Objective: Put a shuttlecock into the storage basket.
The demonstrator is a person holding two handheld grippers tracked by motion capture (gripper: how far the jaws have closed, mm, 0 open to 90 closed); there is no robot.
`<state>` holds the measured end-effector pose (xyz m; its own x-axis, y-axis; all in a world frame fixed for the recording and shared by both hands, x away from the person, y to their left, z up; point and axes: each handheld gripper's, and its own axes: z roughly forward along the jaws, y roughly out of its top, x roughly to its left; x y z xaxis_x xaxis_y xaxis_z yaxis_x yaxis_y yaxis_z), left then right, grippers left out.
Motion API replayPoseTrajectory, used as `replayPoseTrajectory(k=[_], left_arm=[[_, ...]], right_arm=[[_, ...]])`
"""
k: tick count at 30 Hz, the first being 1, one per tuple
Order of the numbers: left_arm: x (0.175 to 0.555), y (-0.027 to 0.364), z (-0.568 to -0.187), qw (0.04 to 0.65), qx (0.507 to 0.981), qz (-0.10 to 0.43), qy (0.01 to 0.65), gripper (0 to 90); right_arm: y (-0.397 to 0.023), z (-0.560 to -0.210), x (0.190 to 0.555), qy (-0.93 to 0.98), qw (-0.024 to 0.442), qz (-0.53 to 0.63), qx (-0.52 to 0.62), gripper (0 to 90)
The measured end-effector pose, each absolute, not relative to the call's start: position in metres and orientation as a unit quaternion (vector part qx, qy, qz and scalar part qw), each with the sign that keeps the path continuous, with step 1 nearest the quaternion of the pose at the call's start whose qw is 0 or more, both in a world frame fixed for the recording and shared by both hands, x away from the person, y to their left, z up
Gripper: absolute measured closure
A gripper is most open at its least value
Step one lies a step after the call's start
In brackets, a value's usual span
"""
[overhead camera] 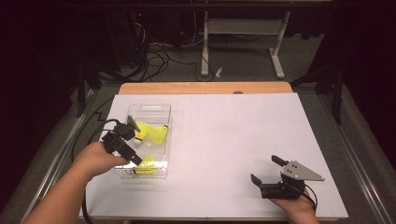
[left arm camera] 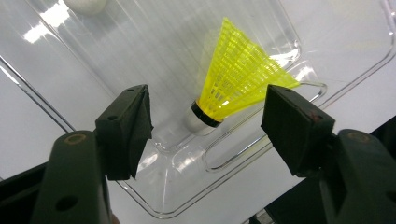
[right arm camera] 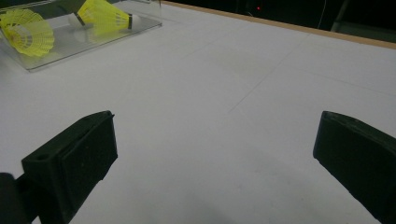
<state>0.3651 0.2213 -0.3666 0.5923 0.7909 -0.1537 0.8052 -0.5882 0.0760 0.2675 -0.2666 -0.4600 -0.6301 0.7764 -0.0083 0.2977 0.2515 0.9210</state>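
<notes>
A: Left side first. Clear plastic box [overhead camera: 148, 111] on the white table cover [overhead camera: 233, 140], yellow shuttlecocks inside. The left gripper [overhead camera: 134, 143] hangs over it.

B: Its jaws?

A: Spread apart, gripping nothing. In the left gripper view one yellow shuttlecock [left arm camera: 236, 77] lies on the box floor beyond the gap between the pads, which do not touch it.

B: Look of it?

A: Bright yellow mesh skirt, flared; black band at the neck; white rounded cork pointing toward the gripper. It lies on its side in the near end of the box. Two more shuttlecocks [overhead camera: 154, 132] lie farther in, near the middle.

B: Moving right?

A: Bare white cover across the middle, faint pencil-like lines on it. Right gripper [overhead camera: 267, 169] rests near the front right corner, jaws wide, nothing between them, well apart from the box.

B: Beyond the table?

A: Wooden table edge [overhead camera: 205, 87] at the far side. Dim room, grey floor, cables [overhead camera: 159, 58] trailing, white desk legs [overhead camera: 278, 46] at the back.
</notes>
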Motion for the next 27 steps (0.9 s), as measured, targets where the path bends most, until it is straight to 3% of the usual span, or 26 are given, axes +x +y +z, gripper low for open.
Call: replayPoseTrajectory(k=[5,10,20,27], left_arm=[[0.366,0.219,-0.364,0.083,0.895,-0.043,0.435,25.6],[0.366,0.216,-0.365,0.077,0.891,-0.029,0.447,1.5],[0.366,0.213,-0.366,0.089,0.891,-0.020,0.446,0.7],[0.359,0.219,-0.375,0.169,0.873,-0.004,0.457,0.7]], right_arm=[[-0.266,-0.460,0.267,0.754,0.242,0.498,0.355,0.2],[-0.267,-0.459,0.267,0.753,0.242,0.498,0.355,0.3],[-0.267,-0.459,0.267,0.753,0.242,0.498,0.355,0.3],[-0.267,-0.459,0.267,0.753,0.242,0.499,0.355,0.3]])
